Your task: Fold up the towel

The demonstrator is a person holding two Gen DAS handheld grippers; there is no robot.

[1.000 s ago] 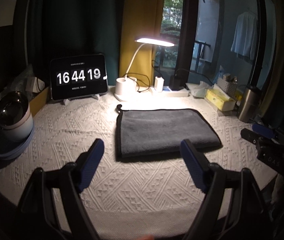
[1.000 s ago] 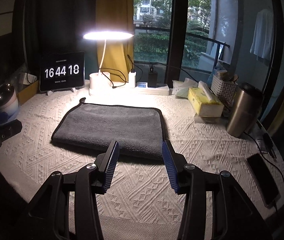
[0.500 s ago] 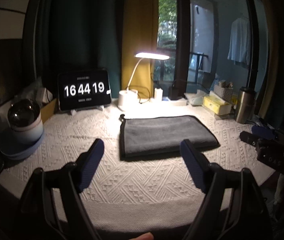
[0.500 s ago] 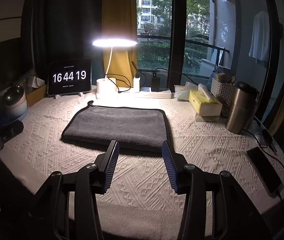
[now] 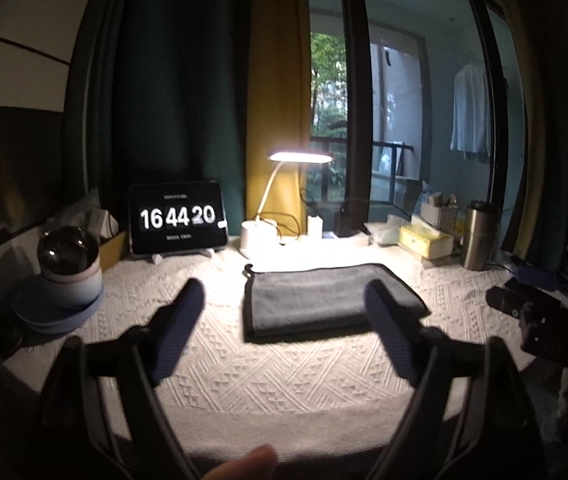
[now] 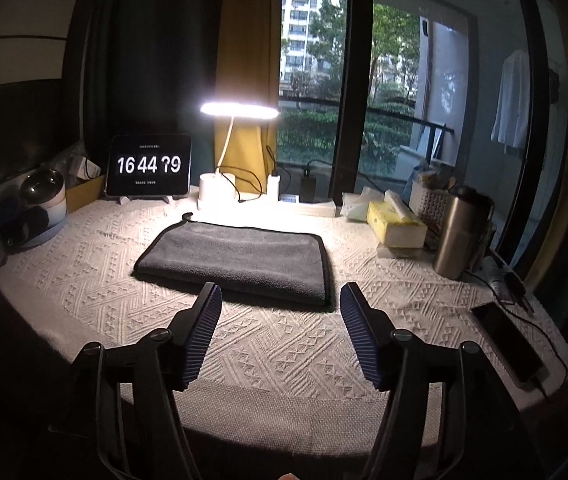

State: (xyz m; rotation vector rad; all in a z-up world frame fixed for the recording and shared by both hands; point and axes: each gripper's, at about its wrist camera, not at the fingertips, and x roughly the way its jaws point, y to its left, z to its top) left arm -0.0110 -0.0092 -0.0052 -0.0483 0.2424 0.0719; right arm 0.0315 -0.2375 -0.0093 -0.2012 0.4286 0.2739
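A dark grey towel (image 5: 324,300) lies folded flat on the white woven tablecloth (image 5: 244,368), with a small loop at its far left corner. It also shows in the right wrist view (image 6: 240,264). My left gripper (image 5: 284,300) is open and empty, held above the near table edge, short of the towel. My right gripper (image 6: 278,300) is open and empty, also near the front edge, its tips just short of the towel's near edge. The right gripper's body (image 5: 544,312) shows at the right of the left wrist view.
At the back stand a tablet clock (image 6: 149,166), a lit desk lamp (image 6: 220,184), chargers, a tissue box (image 6: 396,226), a white basket (image 6: 430,200) and a steel tumbler (image 6: 462,236). A phone (image 6: 508,340) lies at the right edge. A round device on a blue dish (image 5: 66,276) sits left.
Both grippers have pulled back and risen from the towel, so the table looks farther away. The right gripper's jaws have opened wider. The towel has not moved.
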